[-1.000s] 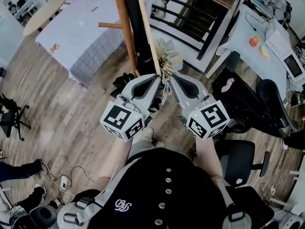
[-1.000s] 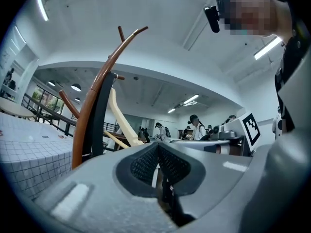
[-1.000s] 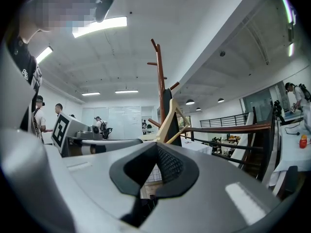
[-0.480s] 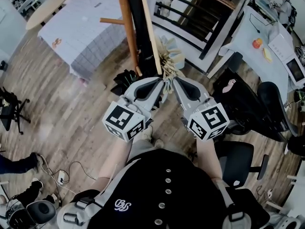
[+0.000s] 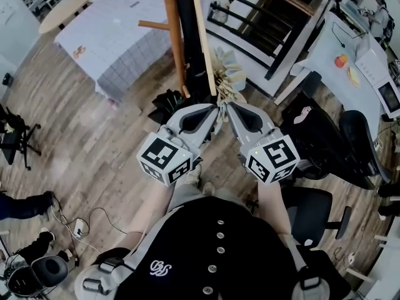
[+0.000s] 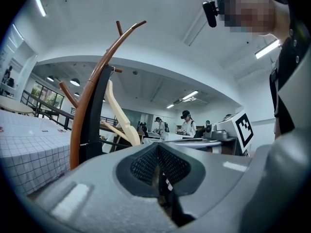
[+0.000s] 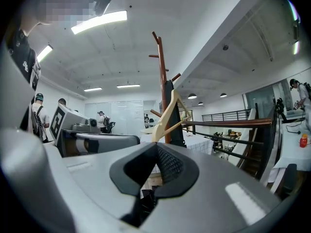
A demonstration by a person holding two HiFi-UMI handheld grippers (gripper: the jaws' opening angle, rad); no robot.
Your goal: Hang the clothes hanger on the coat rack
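**A:** Which step is shown?

**B:** The final seating, by my reading. The hanger (image 7: pixel 165 116) stands upright against the coat rack (image 7: pixel 162 72), its near end just past both tips, on their far side.

**A:** And the grippers?

**B:** The left gripper (image 6: pixel 158 147) and right gripper (image 7: pixel 156 147) each have their jaws pressed together, with nothing visible between. The next move is to check that the hook, hidden here, sits on a peg.

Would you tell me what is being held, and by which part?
Right gripper apparently grips the wooden hanger by one arm's end; left gripper shut, hold unclear.

No legible text or labels anywhere
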